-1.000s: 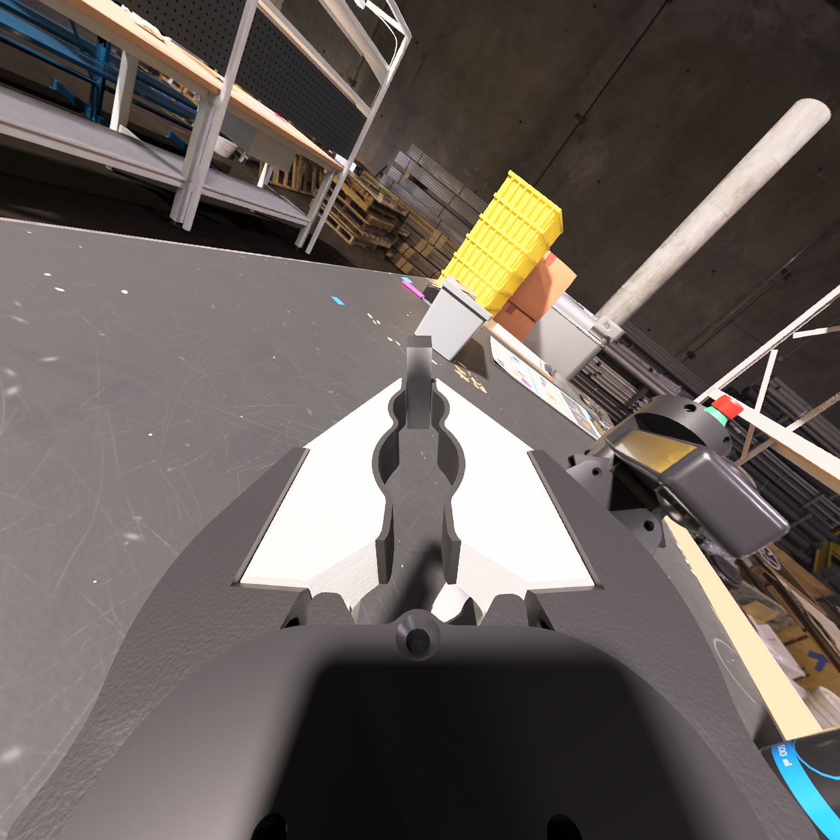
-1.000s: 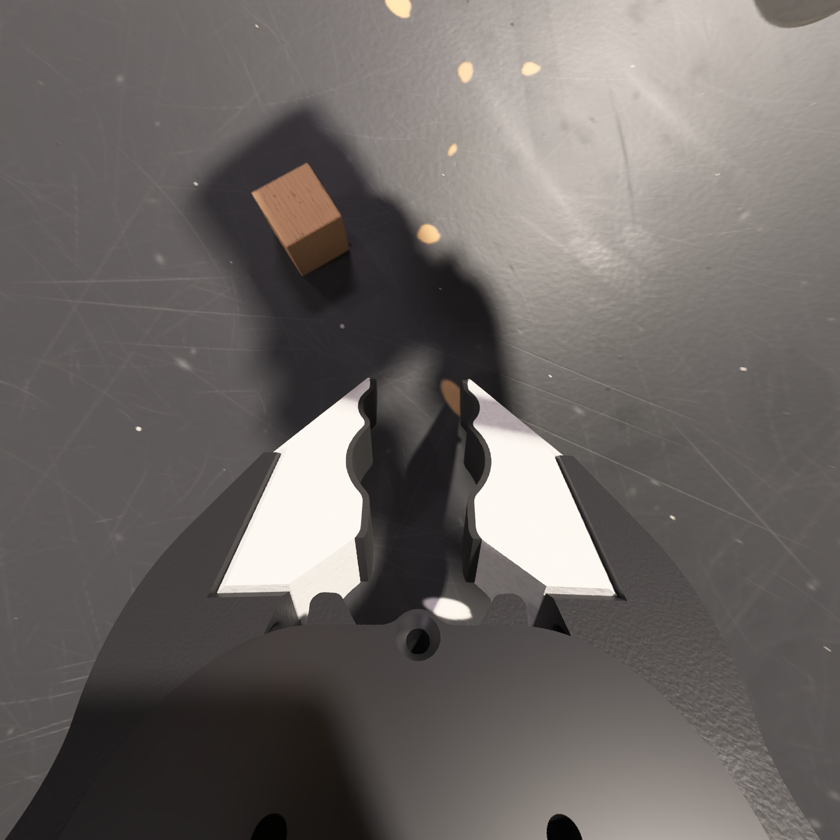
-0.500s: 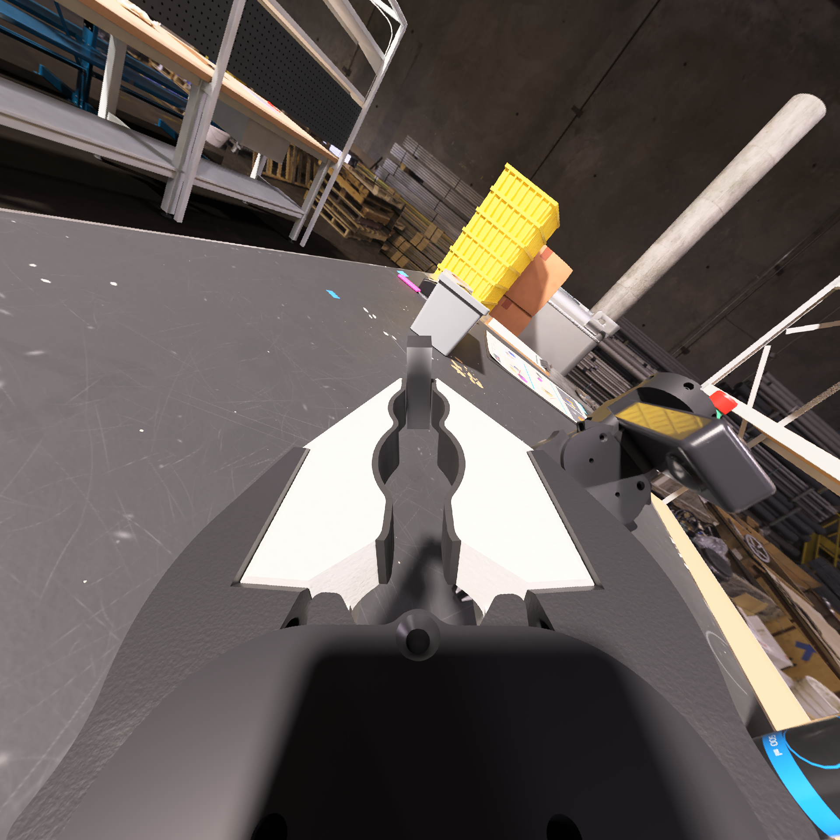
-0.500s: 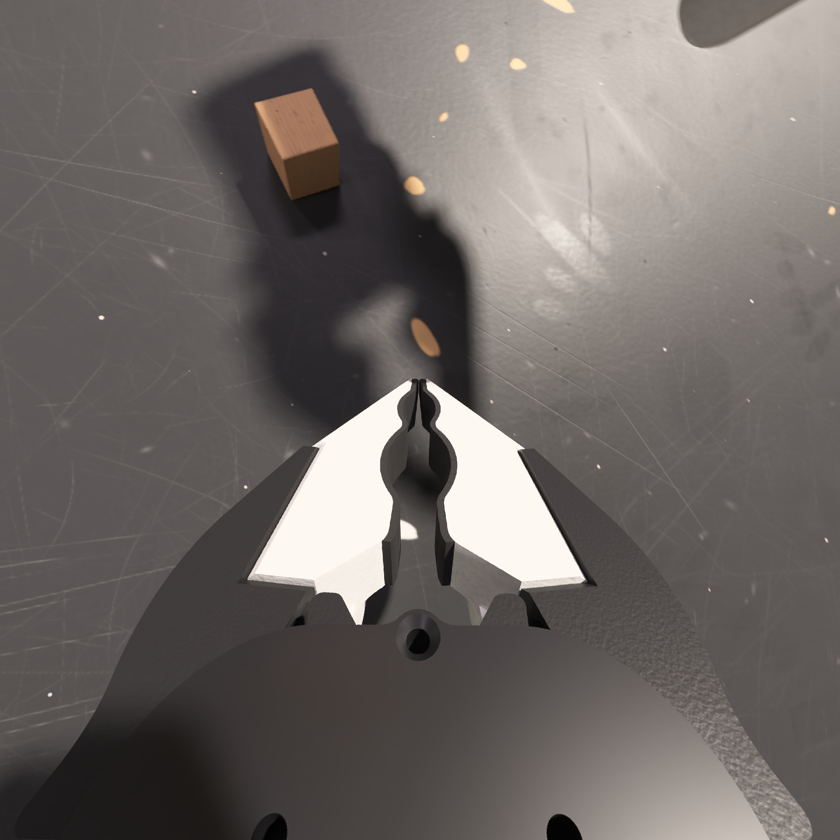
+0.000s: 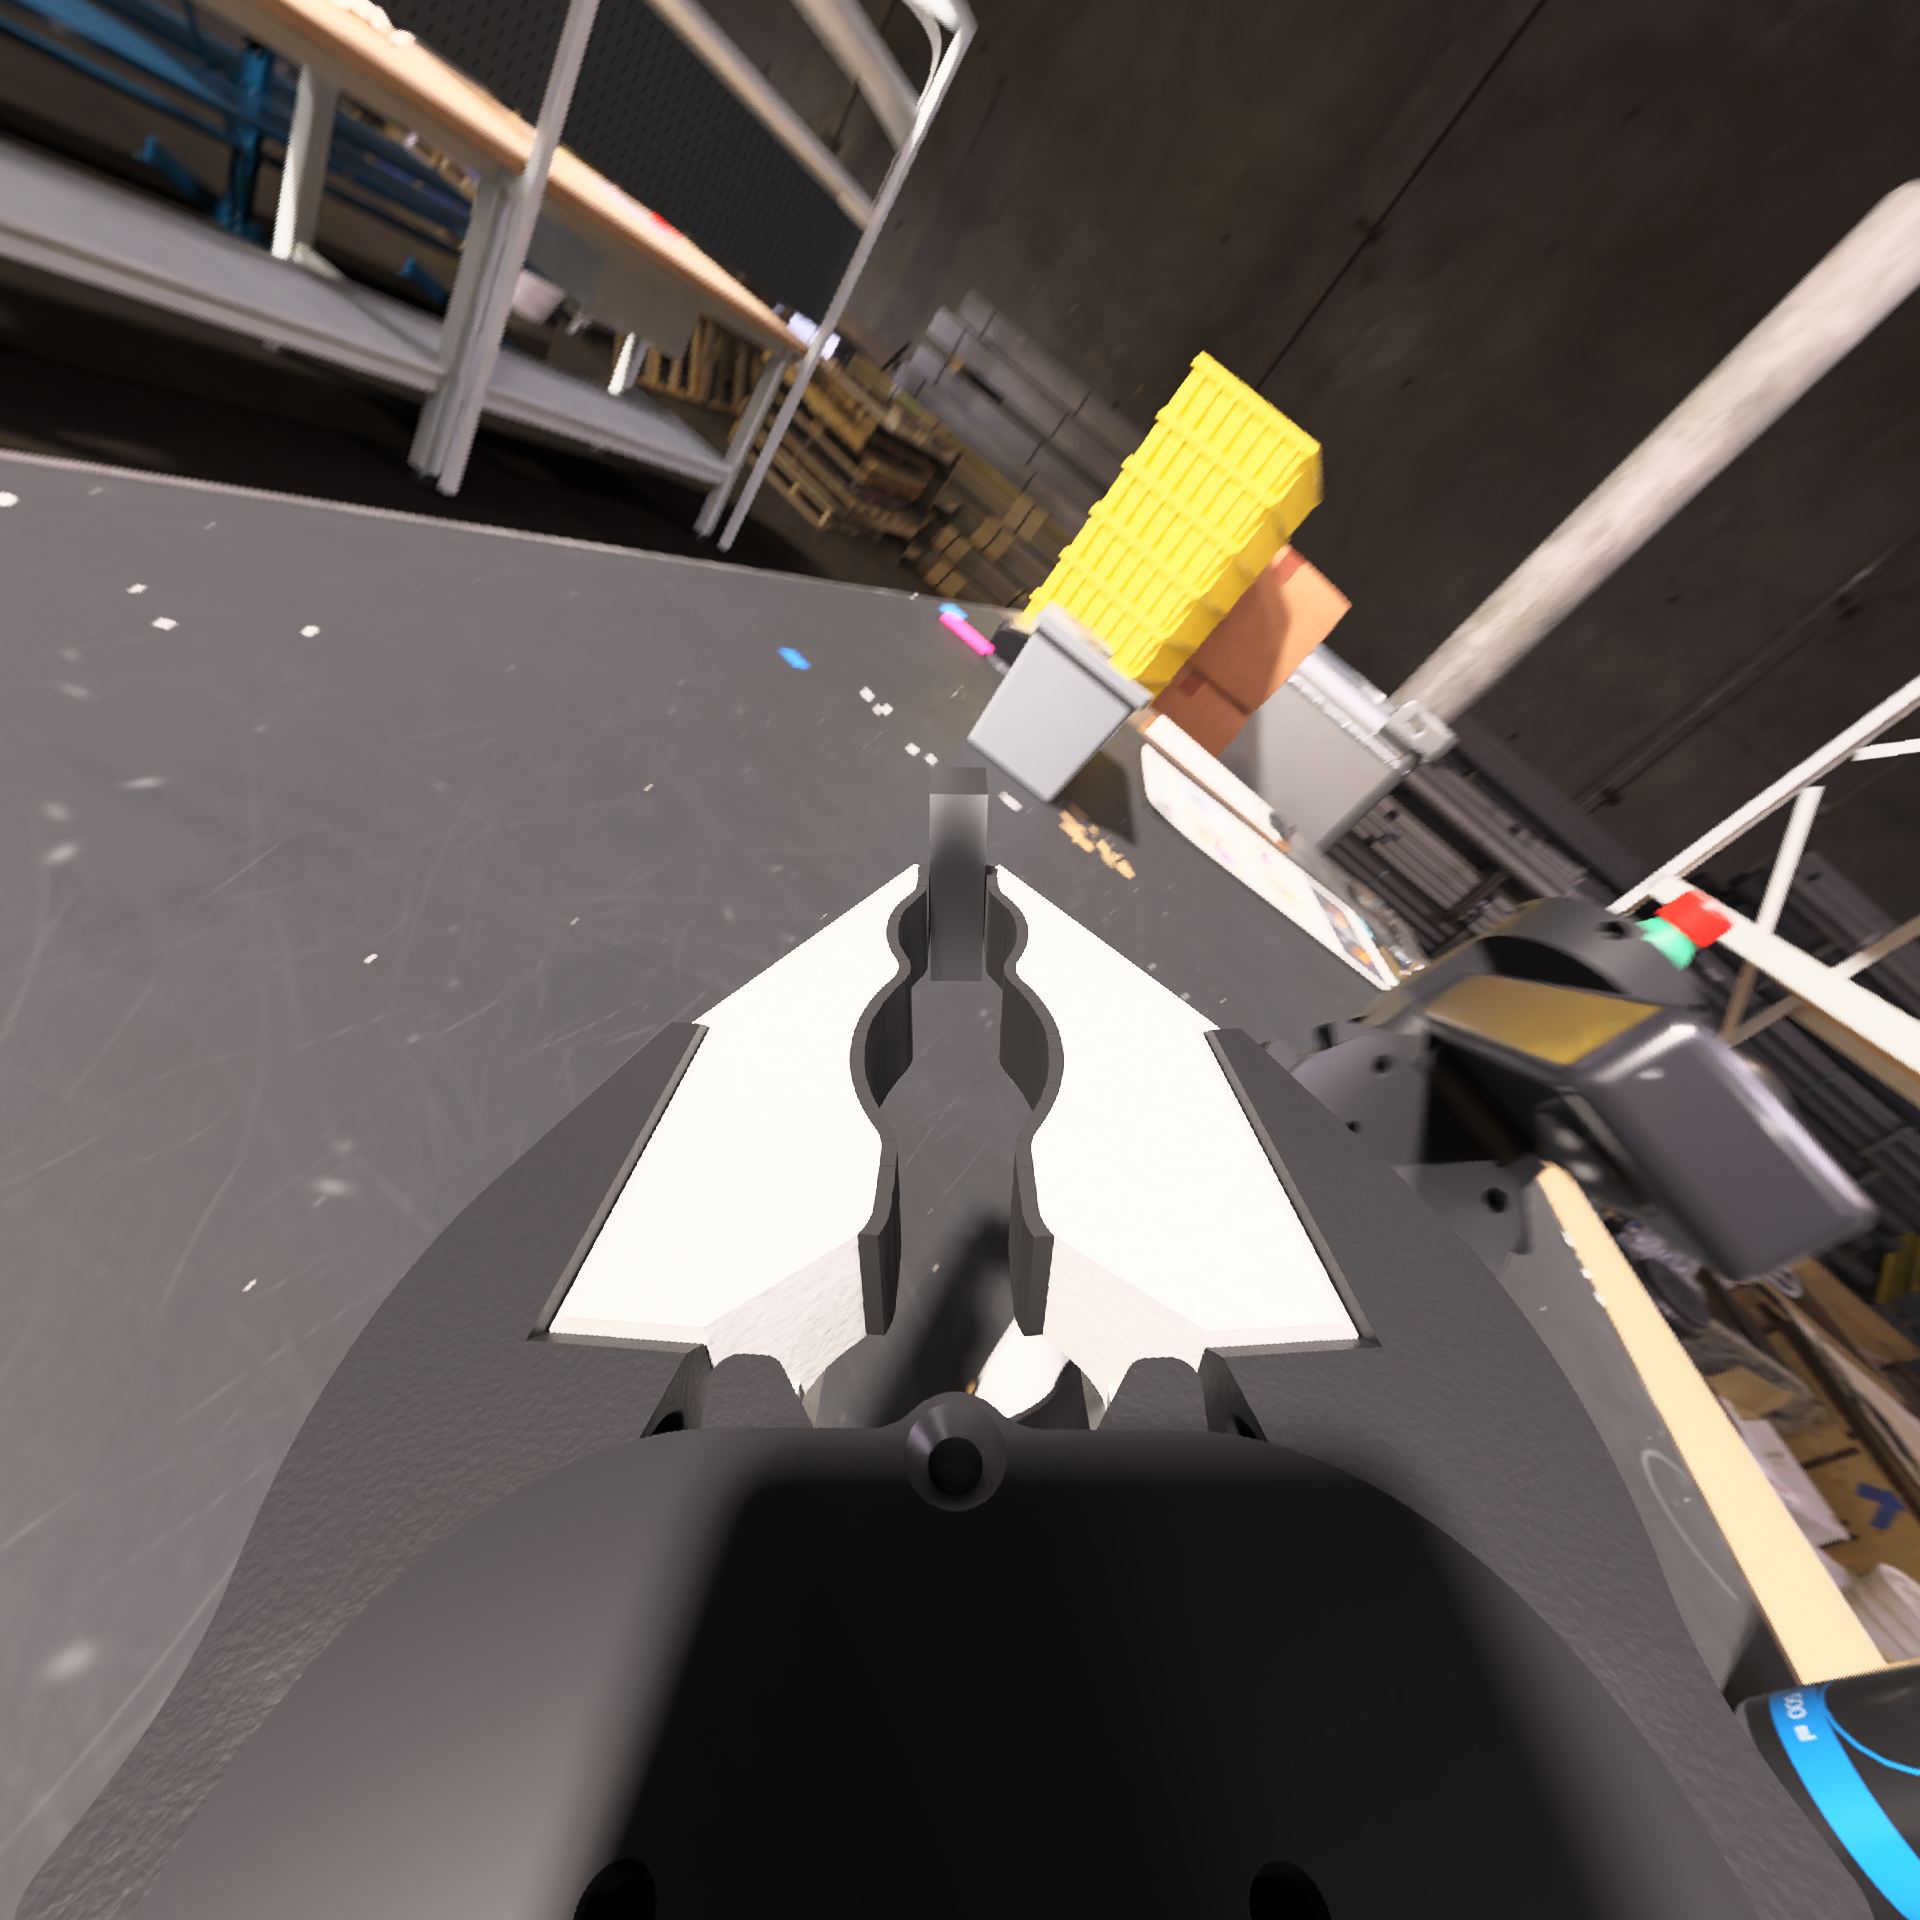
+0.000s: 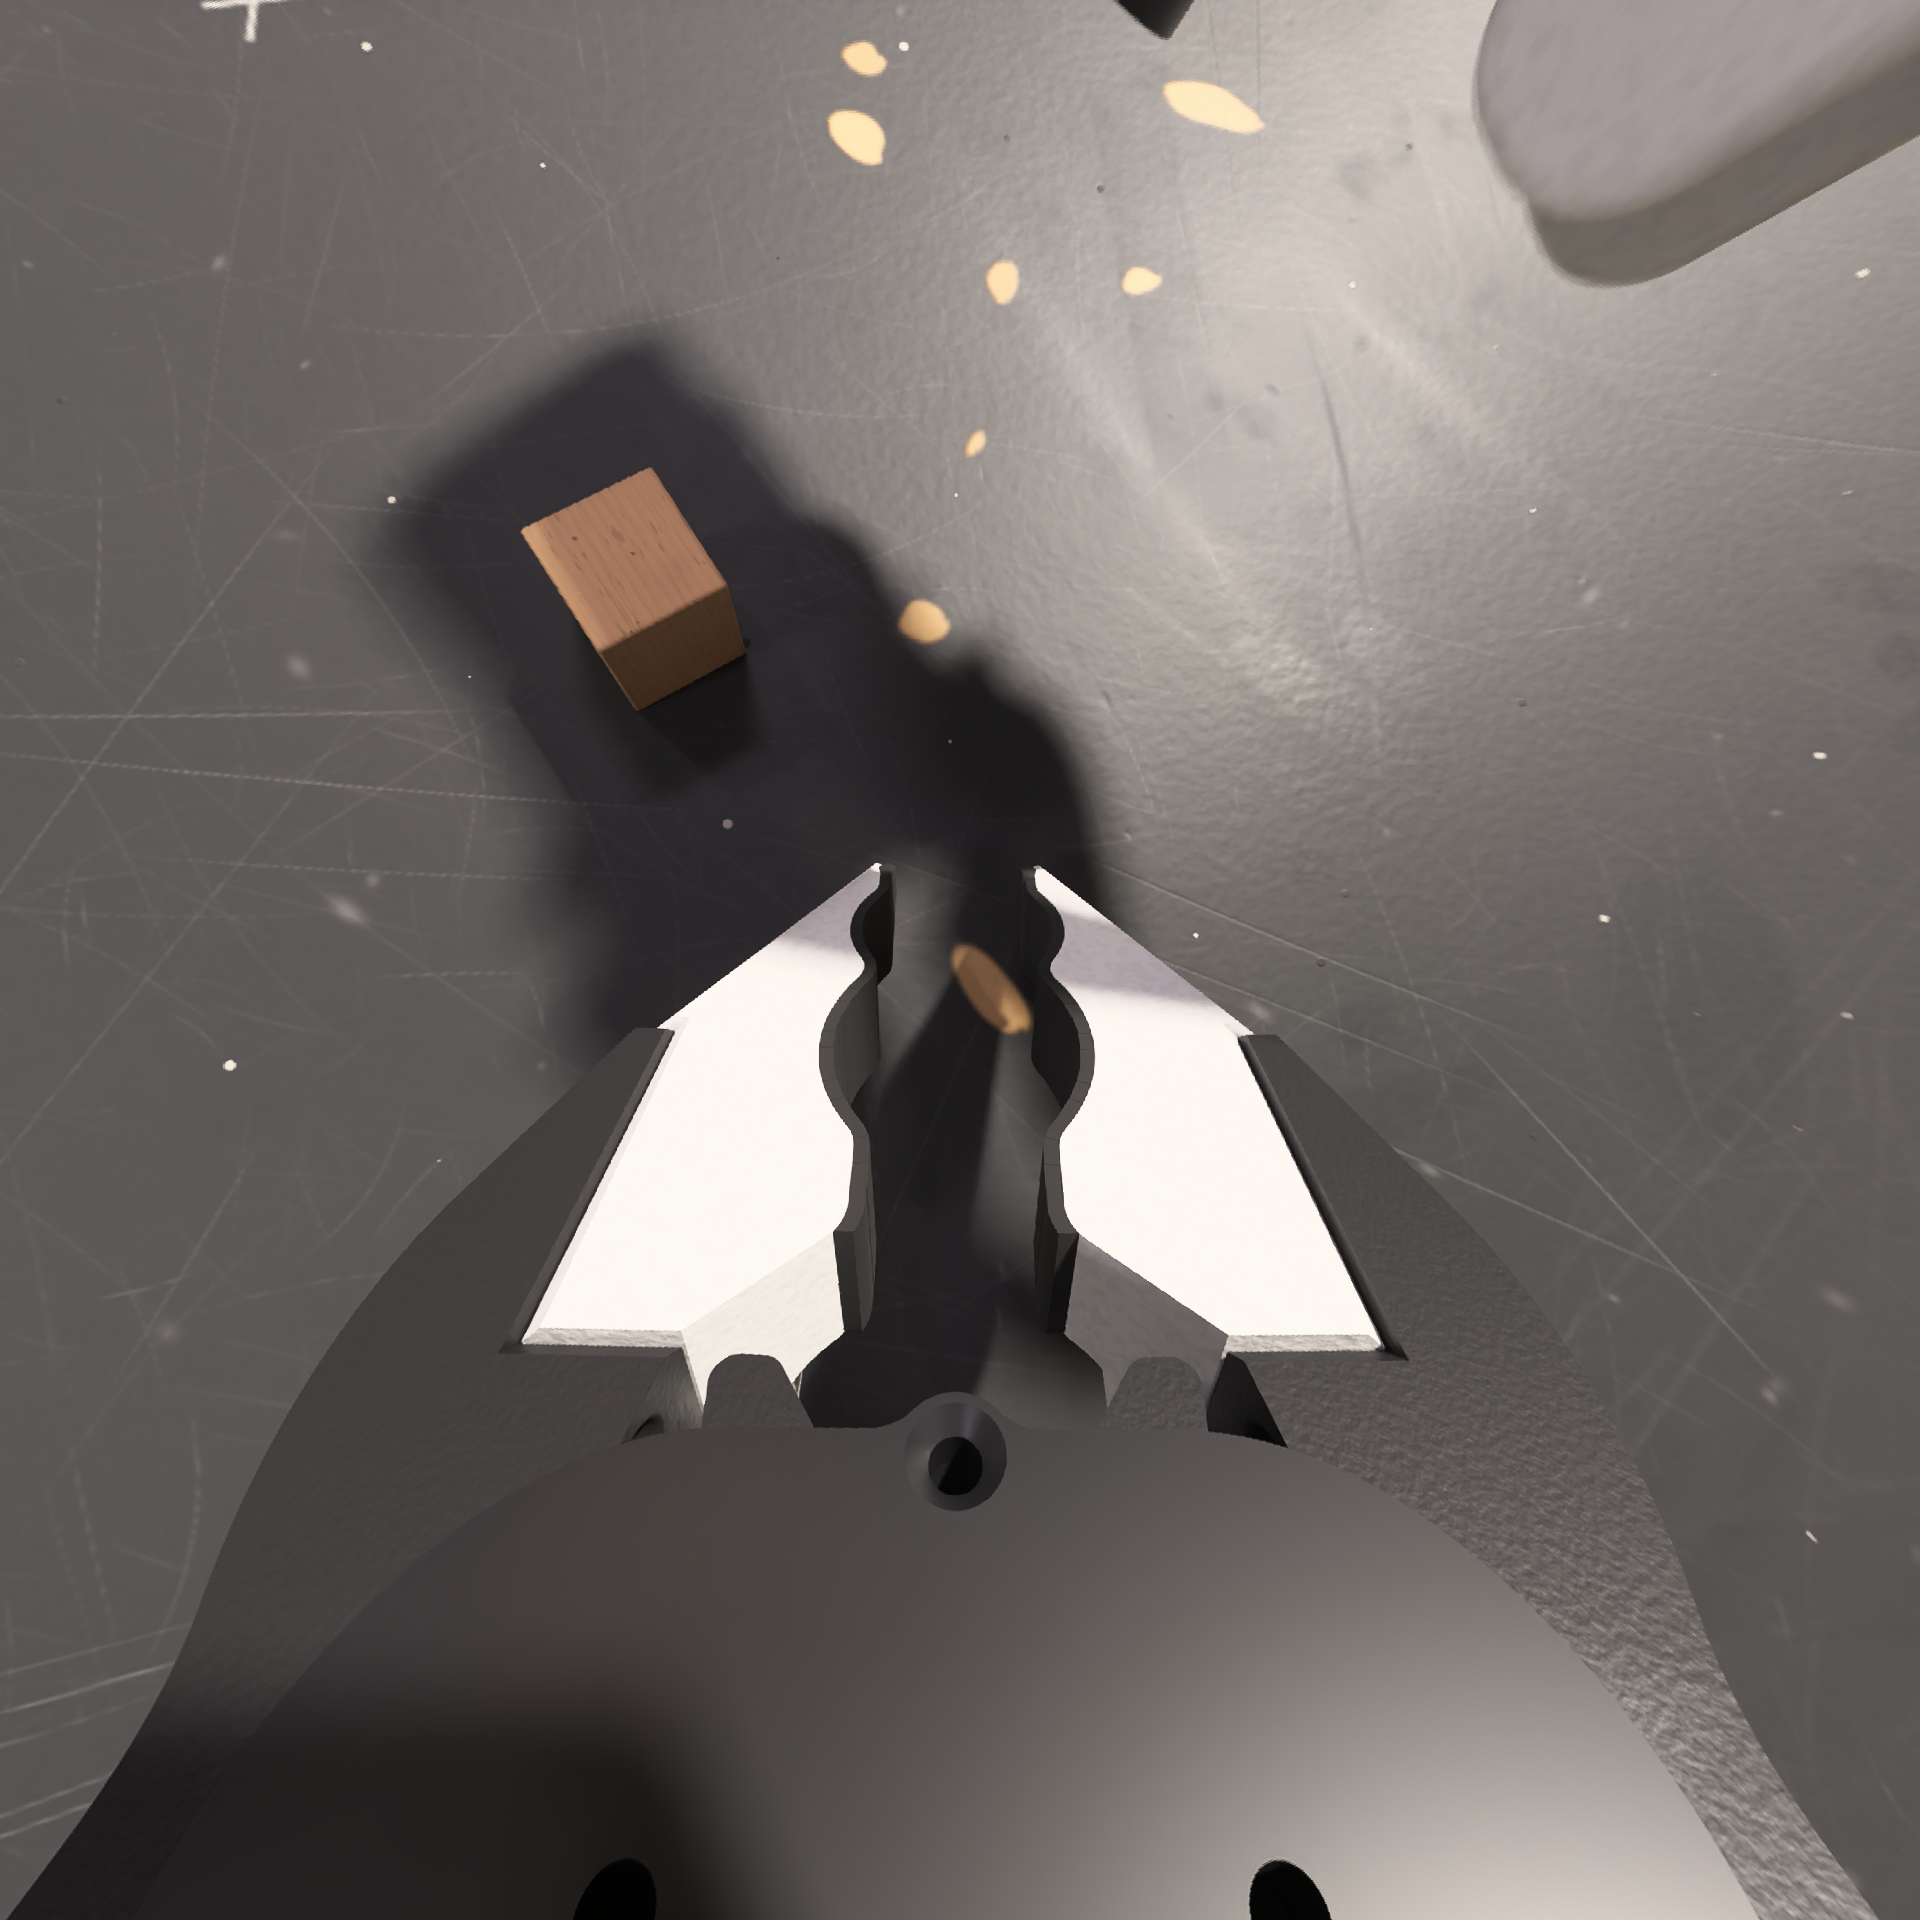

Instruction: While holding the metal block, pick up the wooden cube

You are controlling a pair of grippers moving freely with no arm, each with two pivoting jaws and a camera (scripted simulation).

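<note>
Offset decides it: wooden cube (image 6: 632,585) lies ahead-left of the parted, empty right gripper (image 6: 957,875), while the left gripper (image 5: 957,883) pinches the metal block (image 5: 957,844).

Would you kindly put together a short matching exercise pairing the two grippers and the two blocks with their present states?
Things:
1. left gripper
2. right gripper
3. wooden cube
4. metal block

States:
A. lying on the dark table, in shadow
B. open, holding nothing
C. clamped between fingertips, off the table
D. shut on a thin grey piece

Pairs: 1-D, 2-B, 3-A, 4-C
</note>
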